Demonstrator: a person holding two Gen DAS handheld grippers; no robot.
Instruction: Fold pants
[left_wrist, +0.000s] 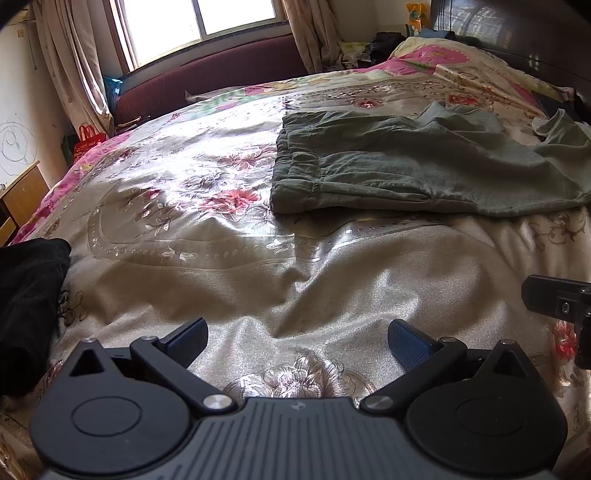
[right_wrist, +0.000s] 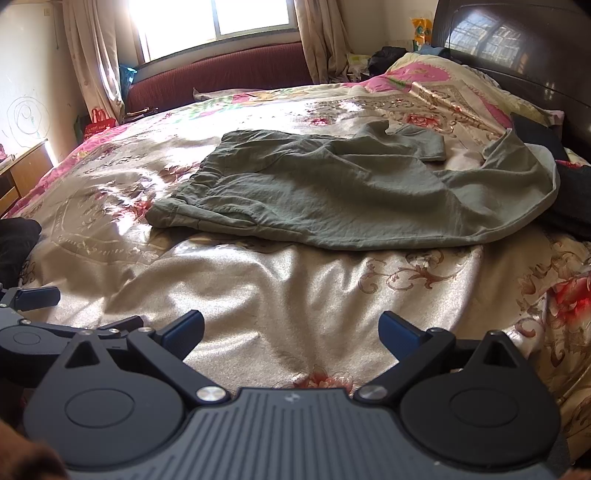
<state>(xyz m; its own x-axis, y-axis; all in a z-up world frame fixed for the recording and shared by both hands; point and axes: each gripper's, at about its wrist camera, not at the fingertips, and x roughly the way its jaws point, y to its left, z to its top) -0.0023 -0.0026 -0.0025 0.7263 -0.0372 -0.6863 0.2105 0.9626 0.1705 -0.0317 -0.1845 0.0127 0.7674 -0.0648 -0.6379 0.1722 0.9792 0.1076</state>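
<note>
Right gripper (right_wrist: 291, 334): jaws spread wide, holding nothing, above the near edge of the bedspread (right_wrist: 295, 288). Green pants (right_wrist: 332, 192) lie flat mid-bed, waistband leftward, one leg end turned back (toward the headboard (right_wrist: 517, 55)). Dark item, possibly clothing (right_wrist: 16, 240), at left edge.

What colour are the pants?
Muted grey-green pants, plain; clearest in the right wrist view.

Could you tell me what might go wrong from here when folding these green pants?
1. The pants lie rumpled, one leg curled back near dark clothing; a grasp there might snag both.
2. The bedspread is wrinkled and glossy, so the open left gripper or right gripper could pinch it along with the pants.
</note>
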